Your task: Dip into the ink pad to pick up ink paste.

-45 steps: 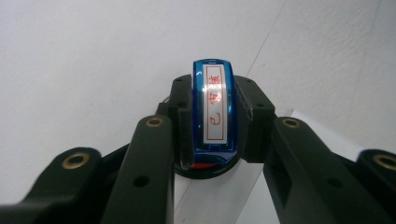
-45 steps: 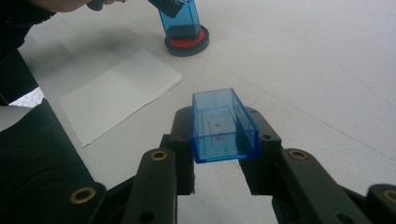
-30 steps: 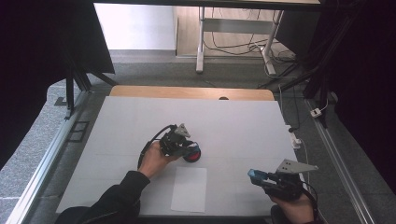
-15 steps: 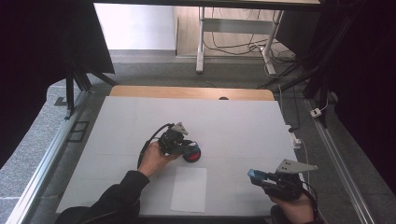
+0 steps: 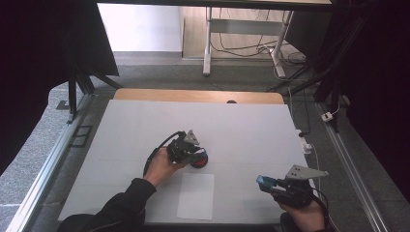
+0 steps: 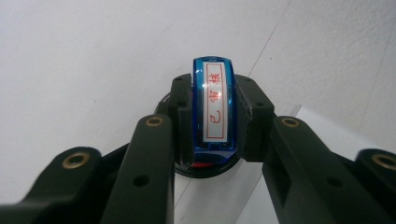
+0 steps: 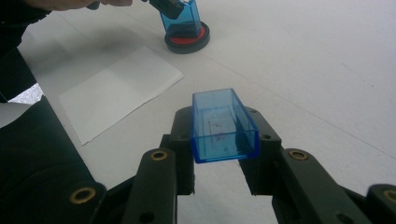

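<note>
- Left gripper [image 6: 212, 140]: jaws pinching stamp [image 6: 214, 105], pressed face-down on red ink pad [image 5: 199, 160] mid-bench, likely to load ink.
- Right gripper [image 7: 224, 154]: jaws pinching blue cap [image 7: 223, 125], held off near bench [image 5: 251, 130] edge, out of the way.
- Paper [image 5: 196, 195] lying flat just beside pad, ready for stamping.

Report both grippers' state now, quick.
Left gripper: closed on the blue stamp, pressed onto the red ink pad.
Right gripper: closed on the blue stamp cap, held above the table.
</note>
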`<act>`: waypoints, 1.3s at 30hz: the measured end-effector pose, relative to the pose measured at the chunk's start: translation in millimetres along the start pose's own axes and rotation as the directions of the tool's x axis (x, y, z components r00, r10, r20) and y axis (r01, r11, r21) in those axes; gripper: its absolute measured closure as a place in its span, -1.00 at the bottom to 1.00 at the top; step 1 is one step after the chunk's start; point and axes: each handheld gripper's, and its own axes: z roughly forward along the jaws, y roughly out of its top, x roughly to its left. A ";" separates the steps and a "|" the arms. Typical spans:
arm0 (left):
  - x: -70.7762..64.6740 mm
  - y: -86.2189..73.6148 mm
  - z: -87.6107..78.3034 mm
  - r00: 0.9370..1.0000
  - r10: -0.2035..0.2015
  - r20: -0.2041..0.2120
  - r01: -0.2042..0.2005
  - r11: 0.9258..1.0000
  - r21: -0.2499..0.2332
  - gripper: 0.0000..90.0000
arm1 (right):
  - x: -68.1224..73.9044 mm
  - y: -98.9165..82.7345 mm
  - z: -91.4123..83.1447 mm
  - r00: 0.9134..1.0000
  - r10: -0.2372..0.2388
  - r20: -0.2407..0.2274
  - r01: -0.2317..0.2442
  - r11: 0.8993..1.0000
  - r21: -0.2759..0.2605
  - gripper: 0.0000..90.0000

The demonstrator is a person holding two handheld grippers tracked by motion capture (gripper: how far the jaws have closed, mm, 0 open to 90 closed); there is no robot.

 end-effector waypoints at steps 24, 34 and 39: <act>12.8 1.9 -21.4 0.991 -0.116 0.064 0.121 0.990 -0.079 0.56 | -0.9 -0.5 -1.4 1.000 0.003 -0.001 -0.003 1.000 -0.004 0.53; 12.0 1.1 -13.1 0.991 -0.121 0.056 0.124 0.991 -0.054 0.56 | -1.0 -0.5 -1.5 1.000 0.002 -0.003 -0.002 1.000 -0.004 0.53; 10.7 0.4 -9.1 0.992 -0.116 0.047 0.118 0.992 -0.044 0.56 | -0.8 -0.6 -1.5 1.000 0.002 -0.005 -0.002 1.000 -0.007 0.53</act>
